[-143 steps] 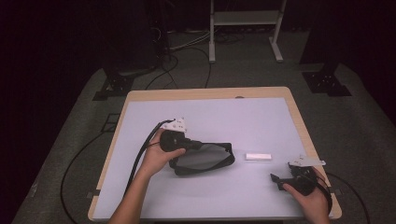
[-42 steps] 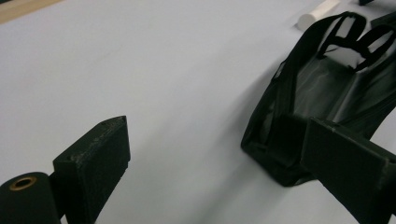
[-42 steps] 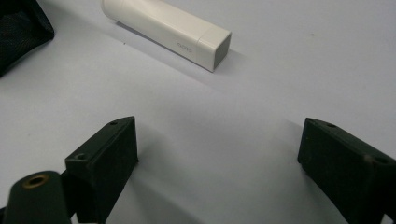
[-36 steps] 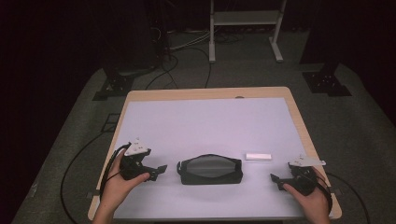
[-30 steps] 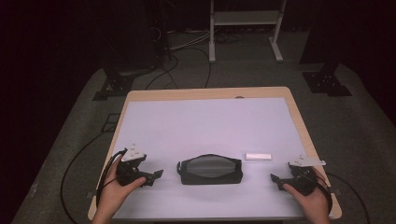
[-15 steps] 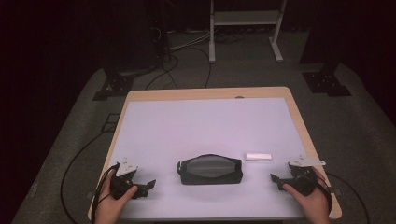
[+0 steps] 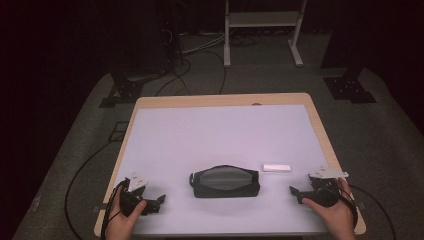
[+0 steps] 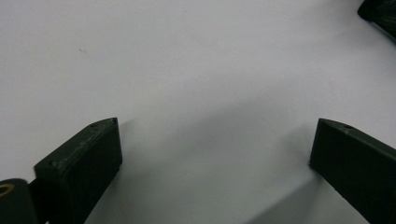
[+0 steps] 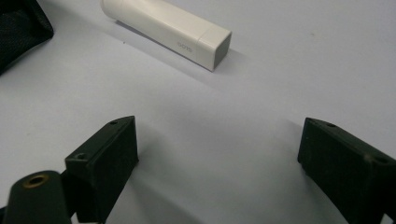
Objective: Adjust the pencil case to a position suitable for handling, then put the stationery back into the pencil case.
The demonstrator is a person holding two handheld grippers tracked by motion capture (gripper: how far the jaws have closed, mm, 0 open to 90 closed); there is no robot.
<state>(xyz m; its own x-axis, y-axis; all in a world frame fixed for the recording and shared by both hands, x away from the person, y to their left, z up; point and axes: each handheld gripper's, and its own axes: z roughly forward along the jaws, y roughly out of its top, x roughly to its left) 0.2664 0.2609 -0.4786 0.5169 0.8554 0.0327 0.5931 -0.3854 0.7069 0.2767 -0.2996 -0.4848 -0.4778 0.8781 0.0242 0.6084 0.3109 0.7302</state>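
Note:
A black zip pouch lies at the front middle of the table, its corner at the top right of the left gripper view and at the top left of the right gripper view. A small white stick-shaped case lies just right of it, seen close in the right gripper view. My left gripper rests low at the front left corner, open, its jaws having just widened, with bare table between them. My right gripper sits at the front right, open and holding nothing.
The table has a pale mat with a wooden rim. Cables trail off the left edge onto the dark floor. A white metal stand and black equipment feet stand on the floor beyond the far edge.
My left gripper let go of the pouch and drew back left and down to the front left corner, sinking toward the table over the last second. The right gripper stayed put.

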